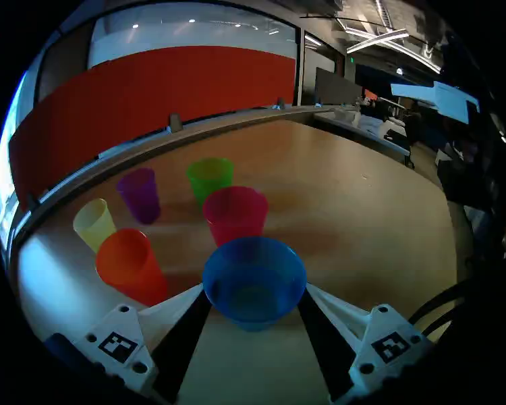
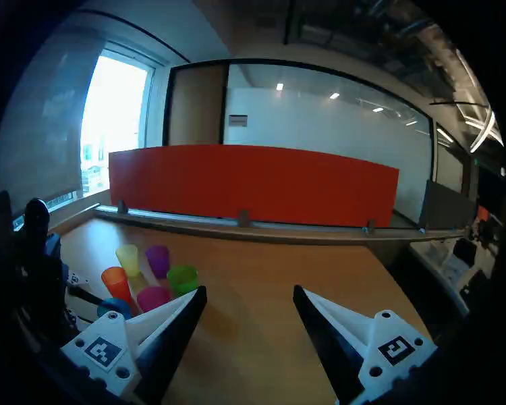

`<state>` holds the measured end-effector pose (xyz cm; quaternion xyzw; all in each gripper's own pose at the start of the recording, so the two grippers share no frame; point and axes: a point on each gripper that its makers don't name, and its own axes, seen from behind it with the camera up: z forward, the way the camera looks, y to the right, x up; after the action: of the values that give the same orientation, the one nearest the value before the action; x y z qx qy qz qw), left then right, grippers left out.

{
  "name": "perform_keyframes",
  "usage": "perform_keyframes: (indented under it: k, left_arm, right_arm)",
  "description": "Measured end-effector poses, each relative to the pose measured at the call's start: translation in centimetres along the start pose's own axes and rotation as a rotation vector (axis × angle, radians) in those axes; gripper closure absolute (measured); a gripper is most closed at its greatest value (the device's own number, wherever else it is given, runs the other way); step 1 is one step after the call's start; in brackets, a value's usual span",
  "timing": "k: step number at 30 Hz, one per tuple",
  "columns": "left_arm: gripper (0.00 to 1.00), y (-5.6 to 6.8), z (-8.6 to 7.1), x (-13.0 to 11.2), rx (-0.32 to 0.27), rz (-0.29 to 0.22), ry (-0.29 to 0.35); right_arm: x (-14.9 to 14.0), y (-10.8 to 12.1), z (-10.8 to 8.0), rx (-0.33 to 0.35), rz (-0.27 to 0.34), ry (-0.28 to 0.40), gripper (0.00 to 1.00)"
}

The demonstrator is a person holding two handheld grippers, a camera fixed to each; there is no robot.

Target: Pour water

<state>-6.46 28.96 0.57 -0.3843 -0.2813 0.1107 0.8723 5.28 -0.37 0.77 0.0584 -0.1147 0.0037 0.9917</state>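
— Where do we stand, starting at the left?

— Near the far edge of the tabletop (image 1: 361, 202), below the red partition (image 1: 152, 88), we have the yellow cup (image 1: 94, 223) with the orange cup (image 1: 130, 264) just in front of it. Then come the purple cup (image 1: 139, 194), the green cup (image 1: 210, 177) and the pink cup (image 1: 235, 214). They all stand upright and close together with their mouths up, so we judge any of them could take a pour.

— And the blue cup?

— The blue cup (image 1: 254, 280) is between the fingers of our left tongs (image 1: 253, 291), which are clenched on its two sides. We judge that grip steadies it for tipping. We cannot tell whether it holds water, or whether it is lifted.

— How is that hand set?

— We come in from the near edge with the tongs angled a little downward, aimed at the pink cup just behind.

— And the right side?

— Our right tongs (image 2: 248, 291) are released, with nothing between the fingers. They are held roughly level over the middle of the tabletop, pointing at the far edge, well apart from the cups. We judge that leaves the pouring path free.
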Motion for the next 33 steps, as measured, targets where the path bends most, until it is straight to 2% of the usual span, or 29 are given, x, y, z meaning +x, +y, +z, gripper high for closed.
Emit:
perform_keyframes:
  k: [9,23,33]
  left_arm:
    - [0.16,-0.8,-3.6,3.2,0.045,-0.041,0.07]
    - [0.16,-2.9,-10.4,7.8,0.152,-0.051,0.176]
    - [0.16,-3.6,-14.1,9.1,0.215,-0.073,0.219]
  right_arm:
    - [0.7,-0.9,0.6,0.026,-0.015,0.006,0.0]
    - [1.0,-2.6,2.2,0.085,-0.044,0.004,0.0]
    - [0.5,-3.9,4.2,0.147,-0.091,-0.017,0.0]
